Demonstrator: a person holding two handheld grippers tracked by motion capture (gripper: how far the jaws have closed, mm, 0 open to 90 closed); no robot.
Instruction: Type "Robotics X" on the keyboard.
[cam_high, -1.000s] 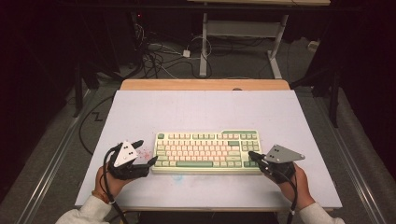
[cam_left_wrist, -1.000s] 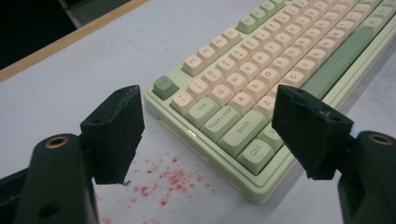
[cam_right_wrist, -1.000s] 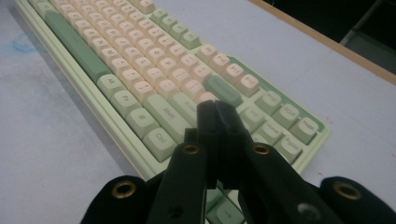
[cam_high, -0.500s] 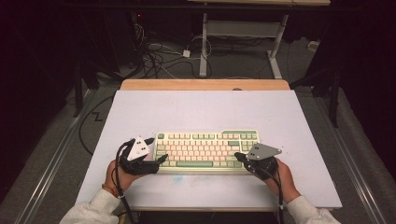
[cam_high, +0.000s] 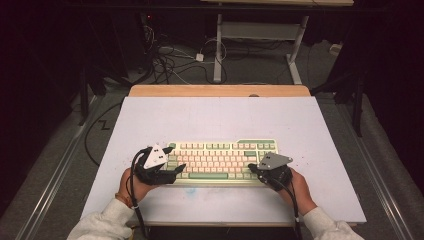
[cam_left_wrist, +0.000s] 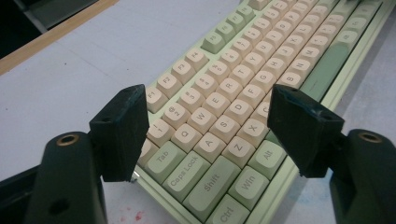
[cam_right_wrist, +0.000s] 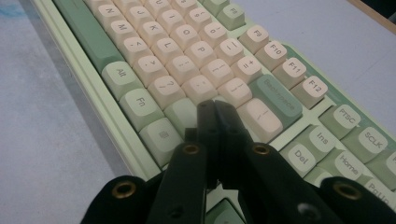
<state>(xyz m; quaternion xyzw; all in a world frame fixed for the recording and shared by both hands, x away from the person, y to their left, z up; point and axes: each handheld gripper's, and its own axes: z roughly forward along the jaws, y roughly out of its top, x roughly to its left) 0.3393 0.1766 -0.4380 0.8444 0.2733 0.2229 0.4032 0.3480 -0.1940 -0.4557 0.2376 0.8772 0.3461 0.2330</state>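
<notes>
- The cream-and-green mechanical keyboard (cam_high: 220, 161) is lying long axis crosswise, spacebar edge facing me.
- My left gripper (cam_high: 176, 169) is hanging wide, narrowing slightly, nothing between.
- My right gripper (cam_high: 252, 169) is sitting pinched closed, empty.

Lab: tangled floor cables (cam_high: 165, 60), bare worktable (cam_high: 220, 115)

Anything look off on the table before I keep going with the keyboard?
Only faint reddish specks and a bluish smear stain the pale lavender table mat in front of the green-and-cream mechanical keyboard. The keyboard lies straight, all visible keycaps seated.
</notes>
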